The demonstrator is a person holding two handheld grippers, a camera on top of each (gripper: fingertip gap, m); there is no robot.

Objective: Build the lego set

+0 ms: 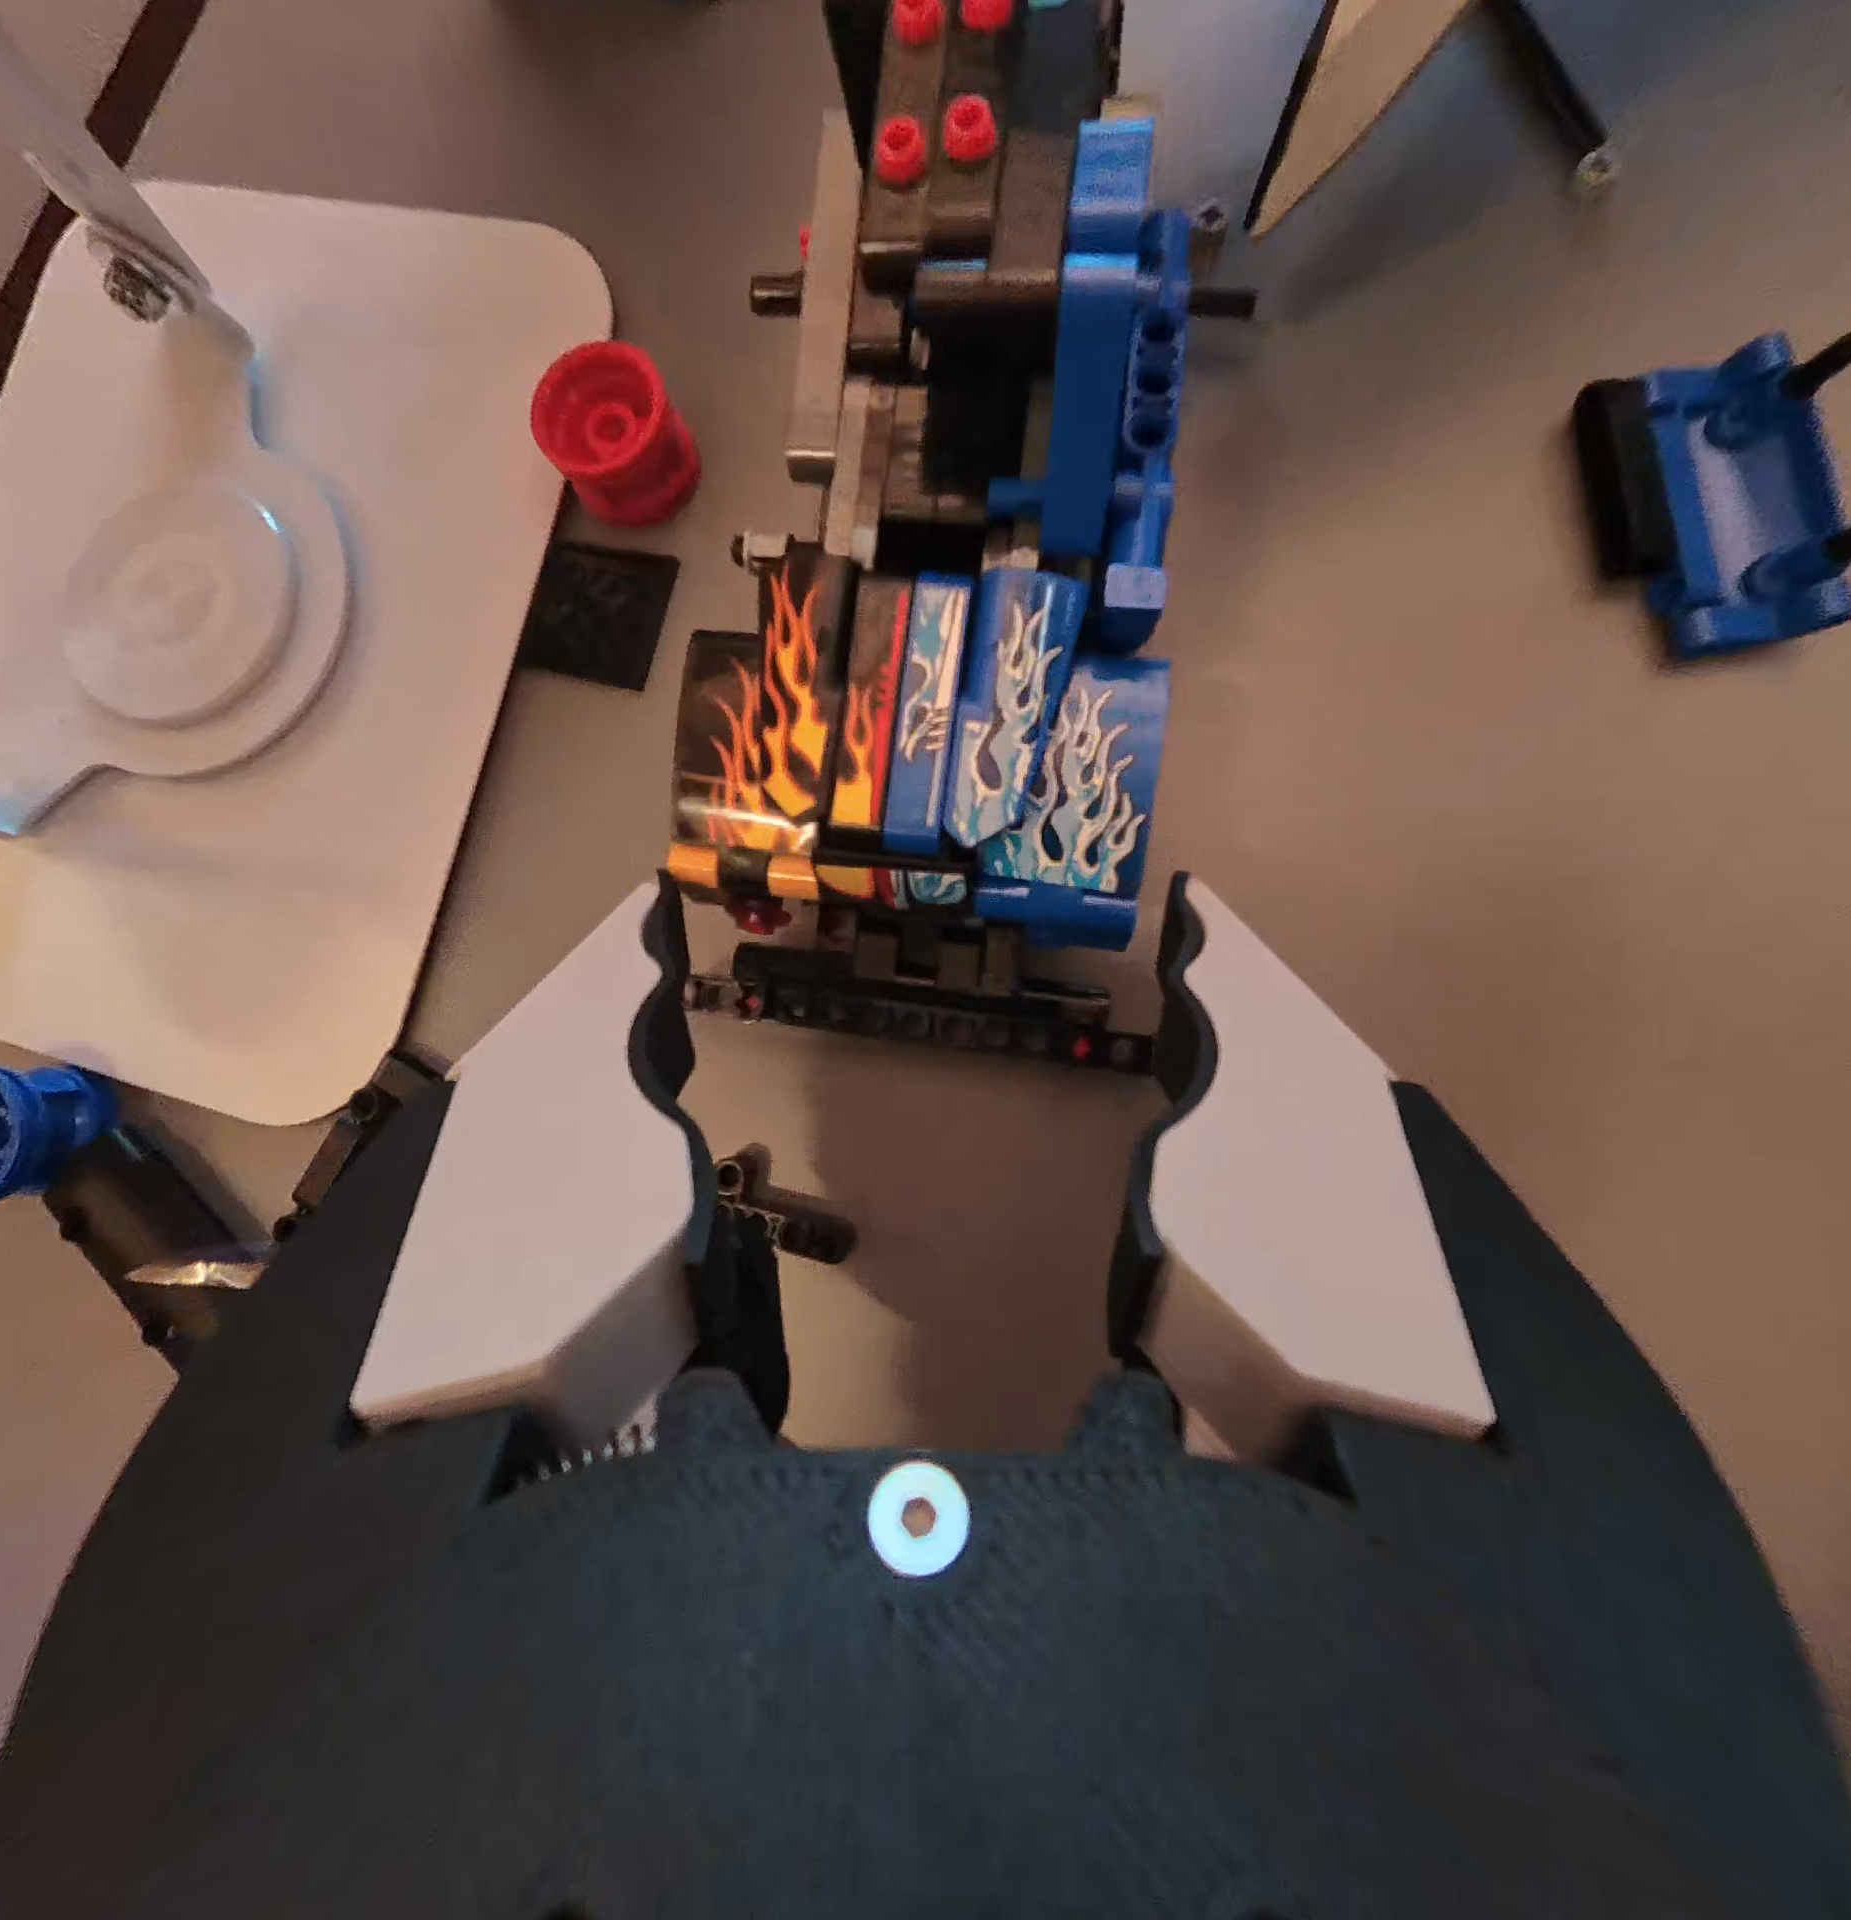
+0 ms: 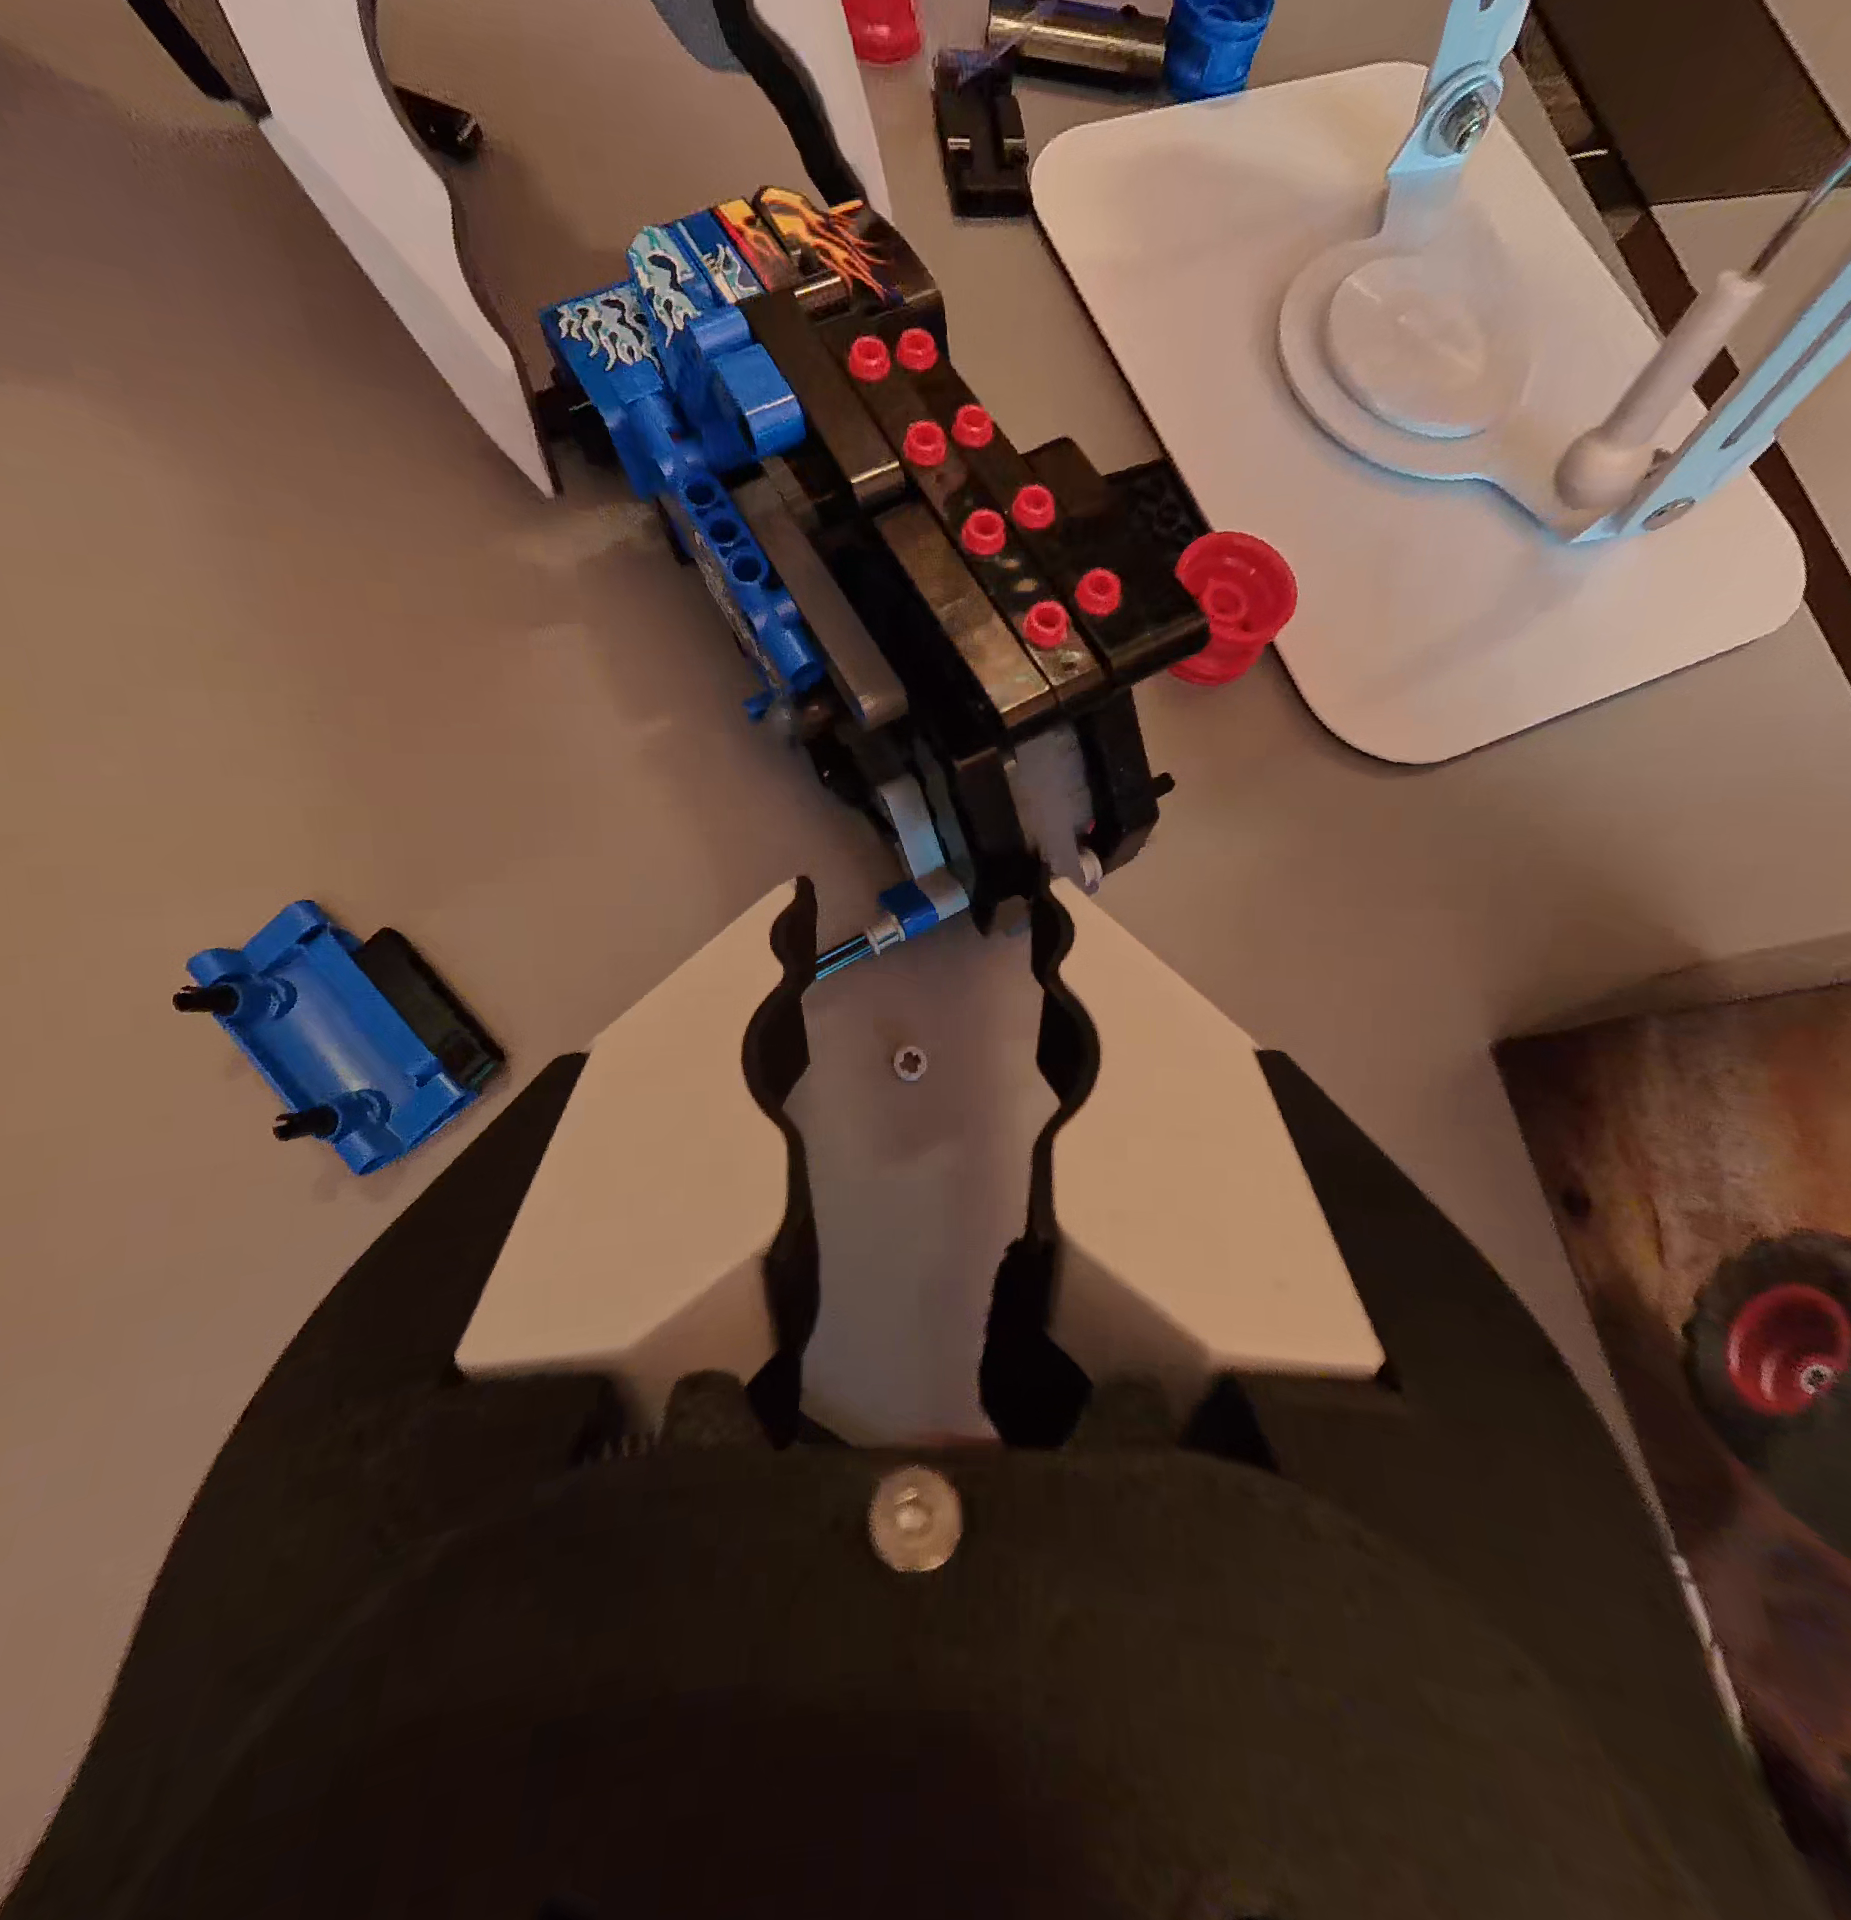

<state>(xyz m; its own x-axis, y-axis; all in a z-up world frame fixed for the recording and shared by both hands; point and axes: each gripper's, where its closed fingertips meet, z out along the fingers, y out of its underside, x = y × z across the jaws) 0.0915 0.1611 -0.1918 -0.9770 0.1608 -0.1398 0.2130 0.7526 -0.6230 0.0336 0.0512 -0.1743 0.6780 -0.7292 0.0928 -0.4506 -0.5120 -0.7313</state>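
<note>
The lego vehicle body (image 1: 931,582) lies on the grey table, black and blue, with flame decals at the front and red studs on top. My left gripper (image 1: 921,935) is open and empty. Its fingertips stand on either side of the vehicle's front black beam (image 1: 921,1013). In the right wrist view the vehicle (image 2: 879,540) runs away from me. My right gripper (image 2: 921,904) is open and empty, with its tips at the vehicle's rear end beside a small blue and grey axle (image 2: 905,920). The left gripper's white fingers (image 2: 412,260) show at the top of that view.
A blue sub-assembly with black pins (image 1: 1721,499) (image 2: 339,1039) lies apart on the table. A red wheel hub (image 1: 614,431) (image 2: 1233,608) sits by the white lamp base (image 1: 225,727) (image 2: 1523,623). A small black part (image 1: 786,1216), a black tile (image 1: 599,613) and a blue hub (image 1: 17,1127) lie near. A printed booklet (image 2: 1731,1403) is at the right. Tip to tip, the grippers are about 15 centimetres apart.
</note>
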